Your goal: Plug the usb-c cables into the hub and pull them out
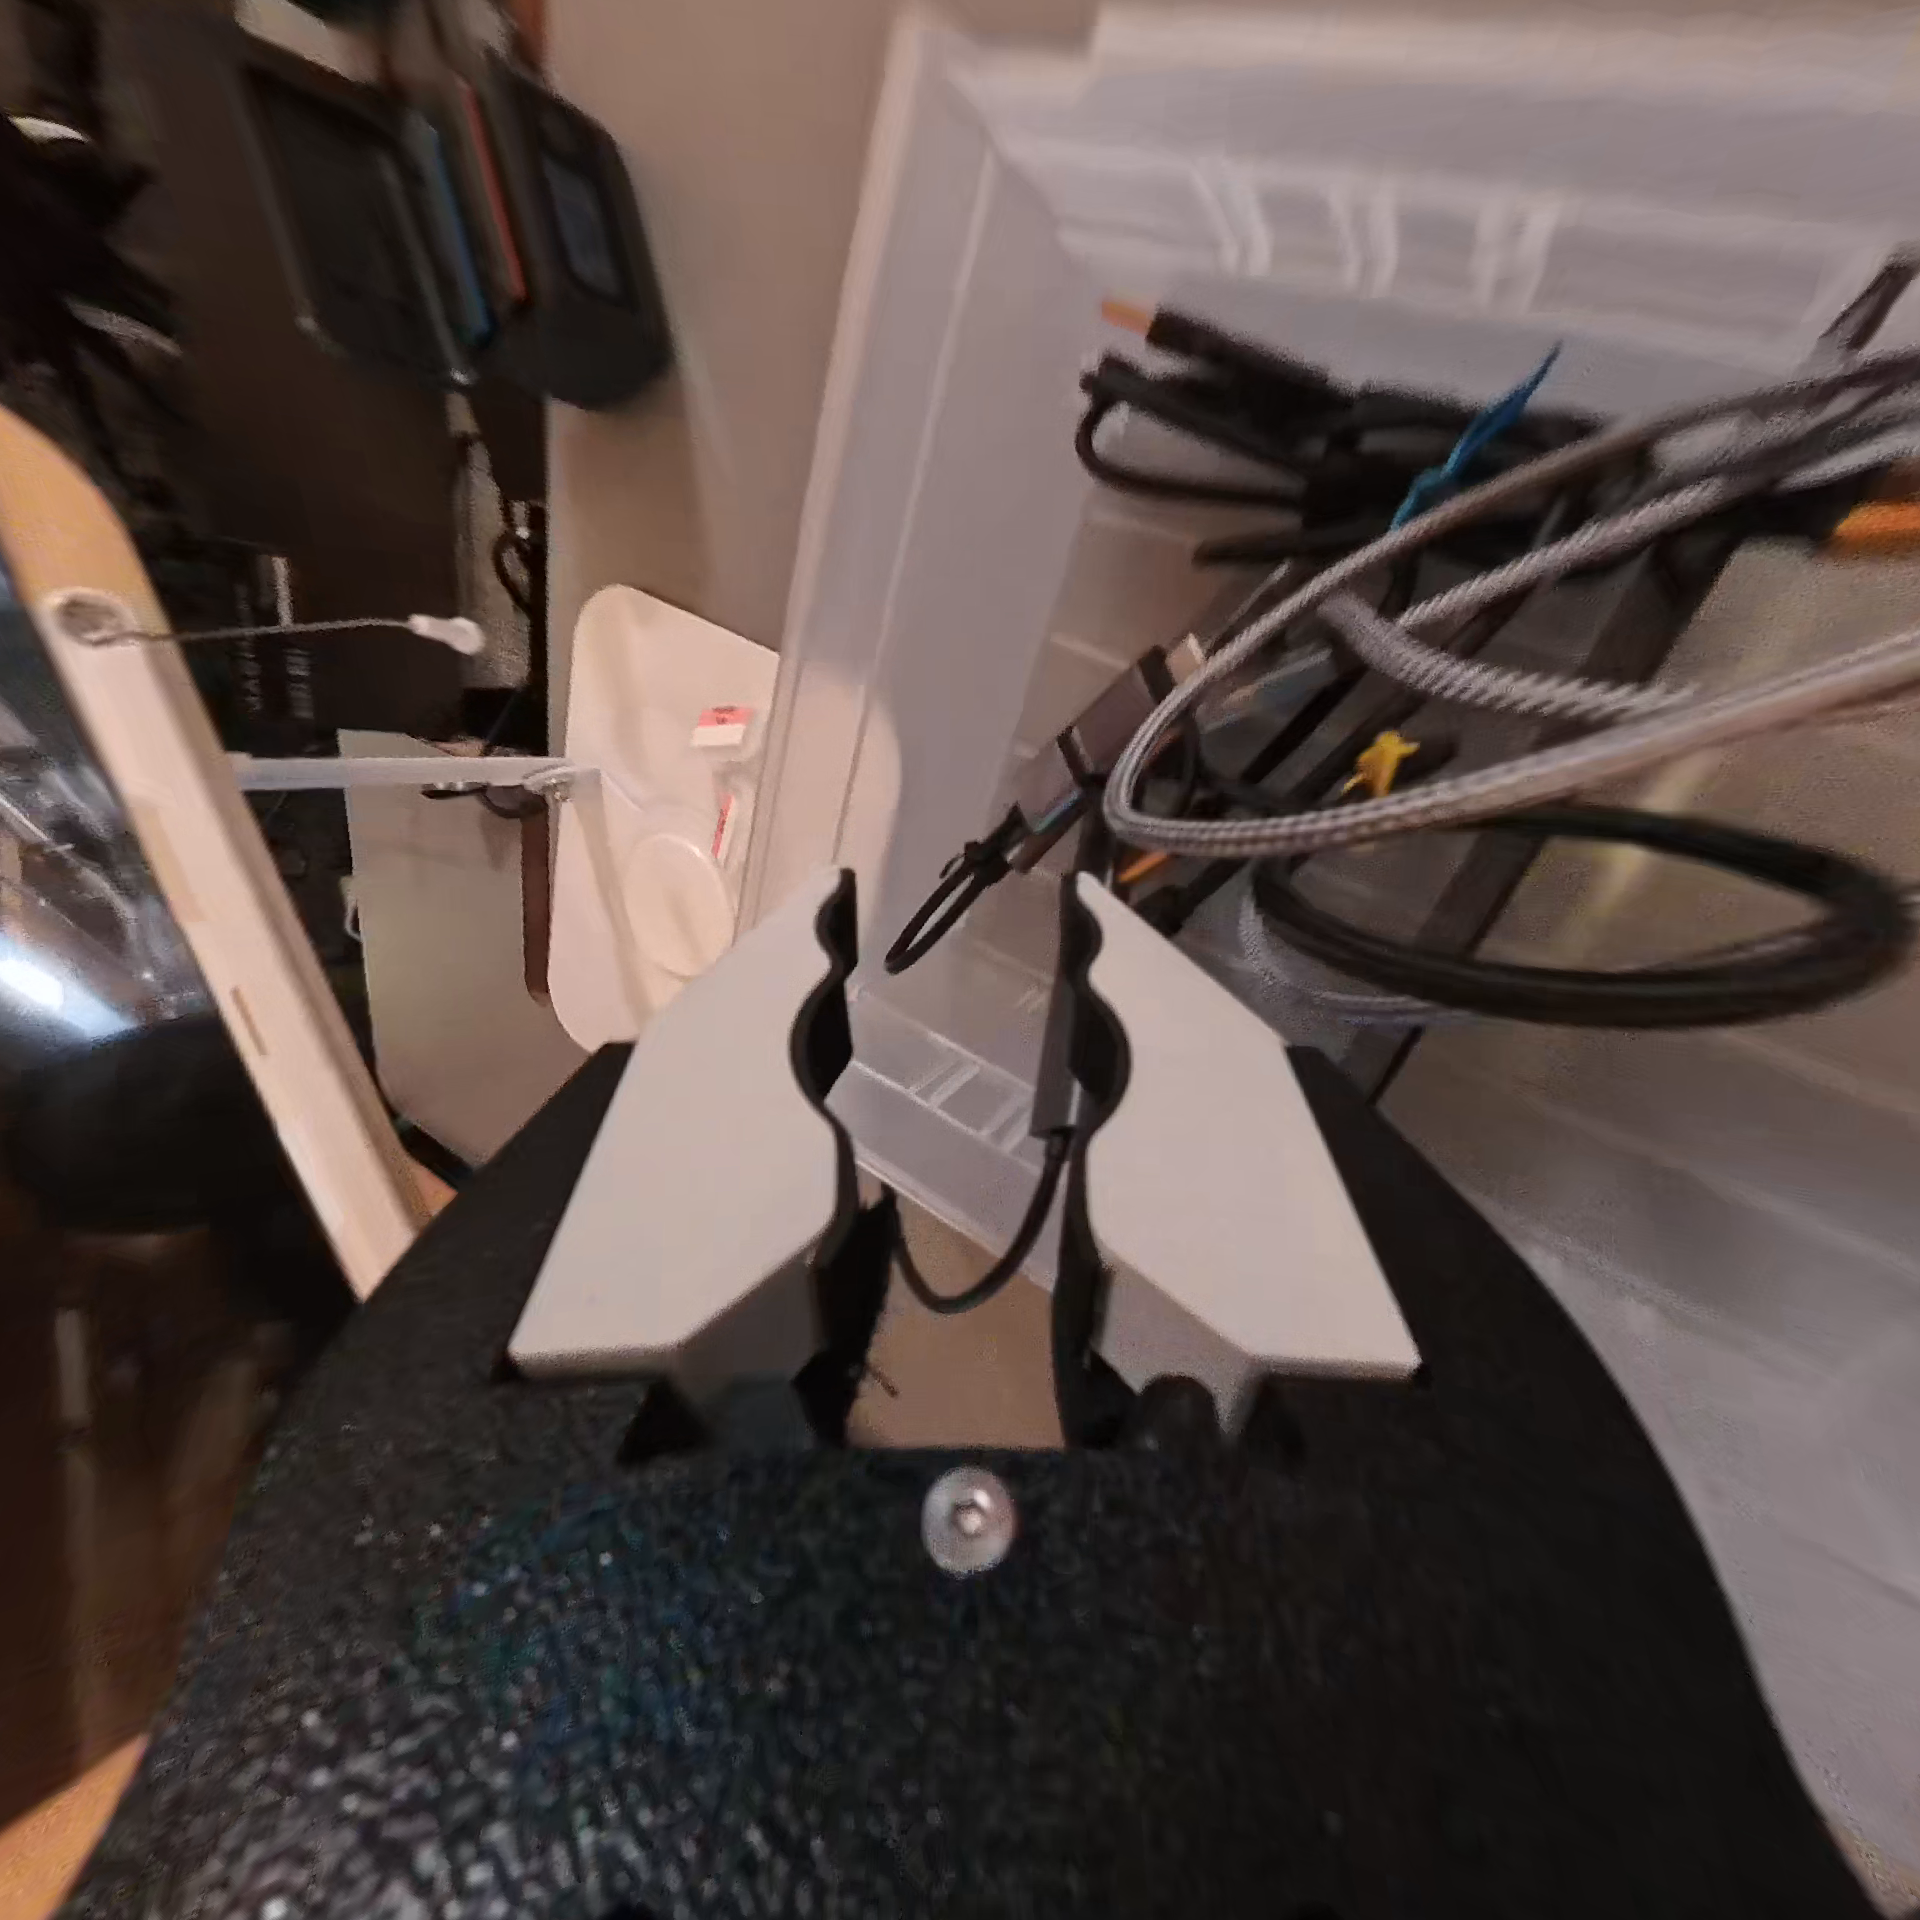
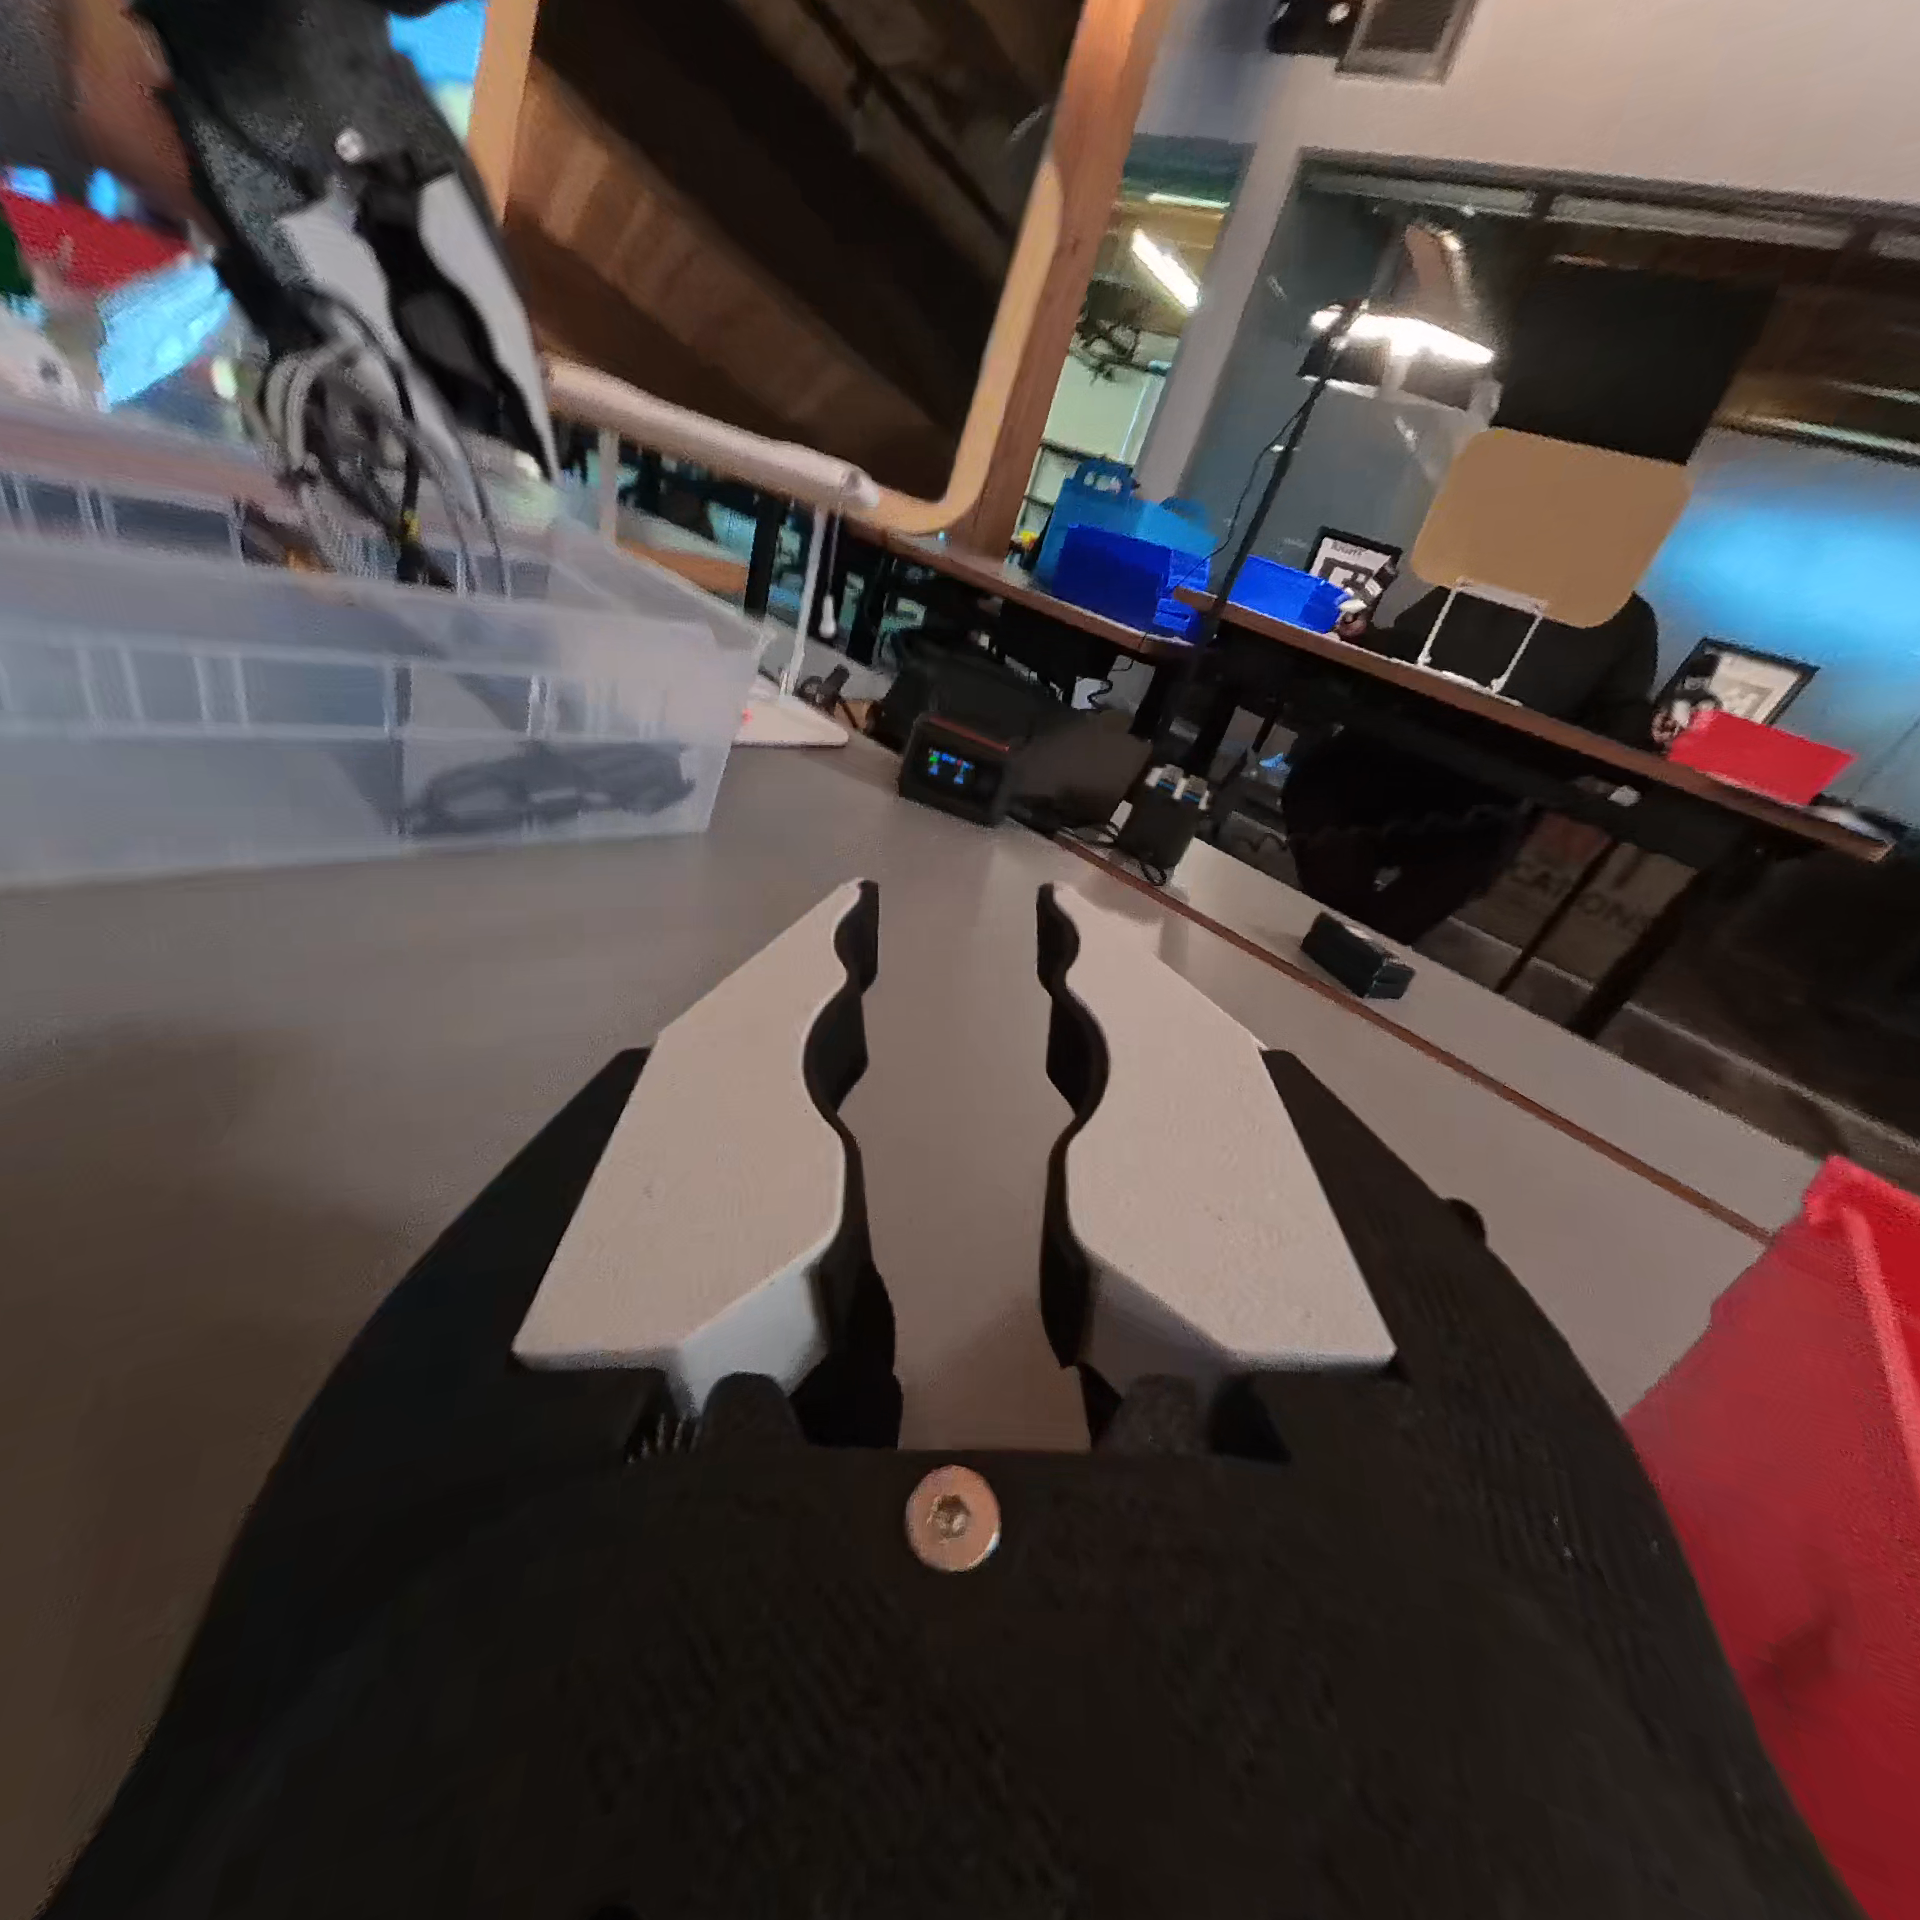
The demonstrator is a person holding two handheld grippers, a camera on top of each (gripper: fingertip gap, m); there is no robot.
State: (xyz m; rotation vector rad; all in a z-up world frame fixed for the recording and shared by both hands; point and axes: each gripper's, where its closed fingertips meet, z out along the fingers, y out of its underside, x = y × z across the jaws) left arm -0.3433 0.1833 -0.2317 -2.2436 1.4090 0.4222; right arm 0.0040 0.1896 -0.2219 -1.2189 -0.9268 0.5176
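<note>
The left gripper (image 1: 961,914) is open over the clear bin (image 1: 935,582) of cables (image 1: 1455,790), and the right gripper (image 2: 956,909) is open above the grey table (image 2: 312,1039)

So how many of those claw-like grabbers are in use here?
2. The right gripper sits low over the grey table, open and empty. The left gripper is up over the clear bin, beside the cables. No others show.
</note>
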